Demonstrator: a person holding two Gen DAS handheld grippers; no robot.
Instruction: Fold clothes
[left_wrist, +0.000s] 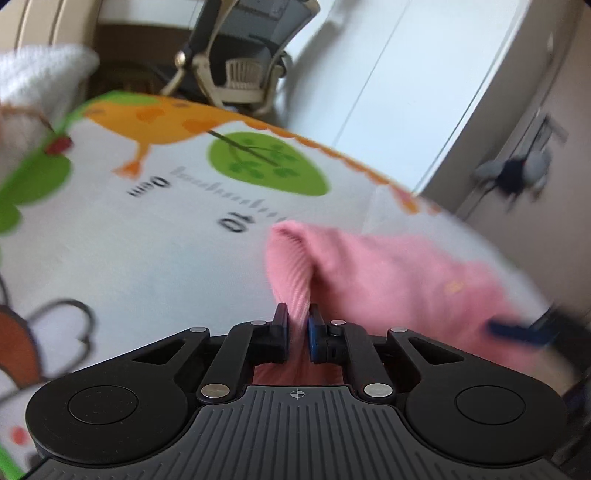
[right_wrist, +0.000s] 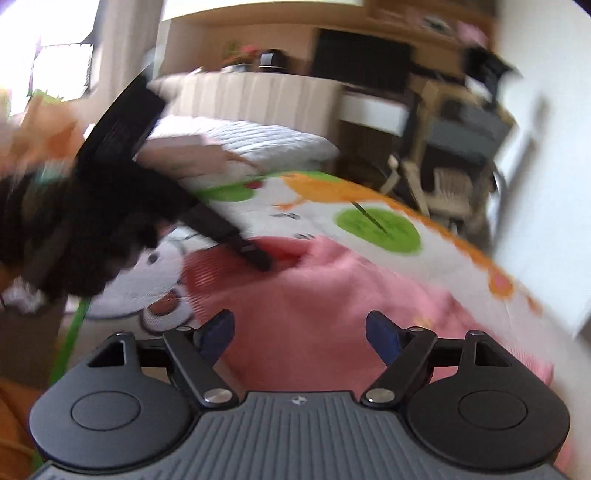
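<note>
A pink garment (left_wrist: 388, 280) lies on a white play mat (left_wrist: 147, 251) printed with an orange bird and green leaves. My left gripper (left_wrist: 297, 325) is shut on the garment's ribbed pink edge (left_wrist: 291, 269), which stands up between the fingers. At the far right of the left wrist view the other gripper's blue fingertip (left_wrist: 509, 328) shows, blurred. In the right wrist view my right gripper (right_wrist: 300, 334) is open above the pink garment (right_wrist: 325, 306), nothing between its fingers. The left gripper (right_wrist: 255, 254) reaches in from the left, its tip at the garment's far edge.
An office chair (left_wrist: 243, 55) stands beyond the mat's far edge beside a white wall. A white folded cloth (left_wrist: 40, 74) lies at the upper left. In the right wrist view a quilted white cushion (right_wrist: 258, 142) lies beyond the mat, and furniture (right_wrist: 454, 125) stands behind.
</note>
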